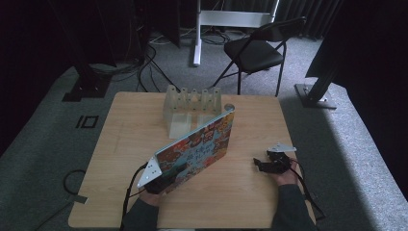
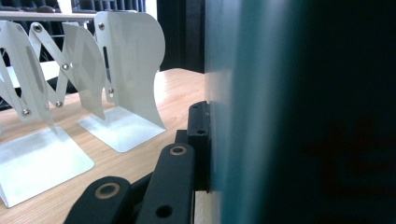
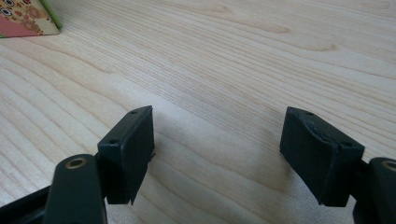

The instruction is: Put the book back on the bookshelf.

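A large picture book (image 1: 197, 147) with a colourful cover stands on edge across the middle of the wooden table (image 1: 240, 192), leaning. My left gripper (image 1: 159, 184) is shut on its near lower corner. In the left gripper view one black finger (image 2: 198, 135) presses against the book's dark teal side (image 2: 261, 112), and the other finger is hidden behind it. A white folding book rack (image 1: 191, 103) stands at the table's far edge, just beyond the book, and also appears as the white rack (image 2: 126, 70). My right gripper (image 1: 262, 164) rests low at the right, open, with bare wood between its fingers (image 3: 128, 154).
A corner of the book (image 3: 25, 18) shows at the top left of the right gripper view. Behind the table on the grey carpet stand a black folding chair (image 1: 255, 50) and dark stands with cables. Bare tabletop (image 3: 233, 56) lies ahead of the right gripper.
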{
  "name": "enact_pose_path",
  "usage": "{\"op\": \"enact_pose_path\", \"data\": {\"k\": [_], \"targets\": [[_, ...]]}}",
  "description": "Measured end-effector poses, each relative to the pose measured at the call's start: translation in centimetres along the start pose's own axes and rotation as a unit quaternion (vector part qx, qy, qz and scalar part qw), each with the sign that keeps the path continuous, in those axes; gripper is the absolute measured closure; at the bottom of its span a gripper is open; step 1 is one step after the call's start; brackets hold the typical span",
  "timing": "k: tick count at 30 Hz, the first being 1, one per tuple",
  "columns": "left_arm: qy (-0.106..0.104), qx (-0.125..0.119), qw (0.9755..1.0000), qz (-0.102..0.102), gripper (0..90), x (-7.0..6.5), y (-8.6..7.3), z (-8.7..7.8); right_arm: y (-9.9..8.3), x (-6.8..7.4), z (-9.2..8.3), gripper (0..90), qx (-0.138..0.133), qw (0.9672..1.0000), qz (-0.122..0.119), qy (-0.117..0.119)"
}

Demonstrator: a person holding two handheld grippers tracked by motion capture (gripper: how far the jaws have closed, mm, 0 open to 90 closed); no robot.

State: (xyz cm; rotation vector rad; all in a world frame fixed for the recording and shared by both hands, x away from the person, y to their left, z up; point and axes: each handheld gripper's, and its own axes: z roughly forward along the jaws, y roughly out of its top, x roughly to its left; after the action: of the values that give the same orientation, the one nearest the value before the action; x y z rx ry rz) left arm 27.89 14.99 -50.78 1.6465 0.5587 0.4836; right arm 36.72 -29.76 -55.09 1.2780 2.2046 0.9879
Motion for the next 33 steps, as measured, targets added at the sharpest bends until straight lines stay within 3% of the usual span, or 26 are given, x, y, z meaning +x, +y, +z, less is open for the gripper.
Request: {"op": "enact_pose_path", "data": {"k": [33], "targets": [[0.024,-0.002,0.9997,-0.002,80.6,0.1,-0.2,-1.0,0.0,0.0,0.0,24.9,0.0,1.0,-0.001,0.002]]}}
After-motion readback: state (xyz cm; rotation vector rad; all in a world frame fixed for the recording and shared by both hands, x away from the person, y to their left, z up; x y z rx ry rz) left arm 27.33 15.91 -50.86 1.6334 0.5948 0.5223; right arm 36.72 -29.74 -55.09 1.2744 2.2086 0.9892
